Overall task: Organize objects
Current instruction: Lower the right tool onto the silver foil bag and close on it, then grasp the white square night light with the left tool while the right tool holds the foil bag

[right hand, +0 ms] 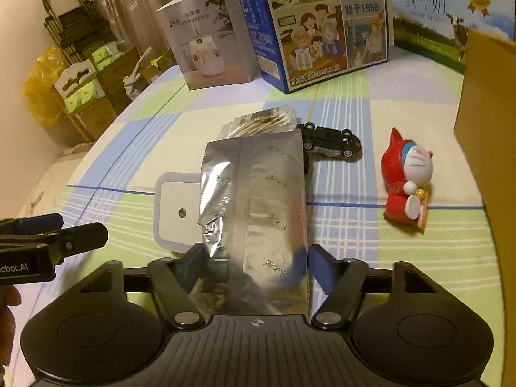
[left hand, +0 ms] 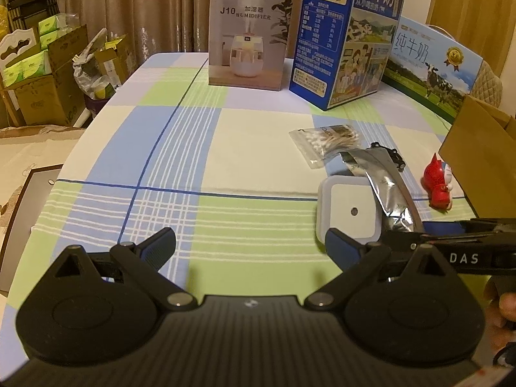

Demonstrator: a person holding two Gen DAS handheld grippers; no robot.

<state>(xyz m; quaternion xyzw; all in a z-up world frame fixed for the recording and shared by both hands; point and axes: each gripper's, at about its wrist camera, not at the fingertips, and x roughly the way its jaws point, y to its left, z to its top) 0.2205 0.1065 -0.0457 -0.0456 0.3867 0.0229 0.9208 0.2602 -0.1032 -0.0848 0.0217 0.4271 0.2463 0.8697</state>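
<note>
Lying between right tongs [right hand: 253,258], silver foil pouch [right hand: 258,206] clamped; left tongs [left hand: 250,245] apart, empty.

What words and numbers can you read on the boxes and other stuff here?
"J10 HUMIDIFIER" and "加湿器": white humidifier box.
"纯牛奶": top of the tall blue milk carton.
"始于1956": picture side of that carton.
"纯牛奶": the long milk box with a cow.
"DAS": side of the right gripper.
"obot:AI": side of the left gripper, start cut off.
The blue carton's nutrition table and the silver foil bag print are too small to read.
</note>
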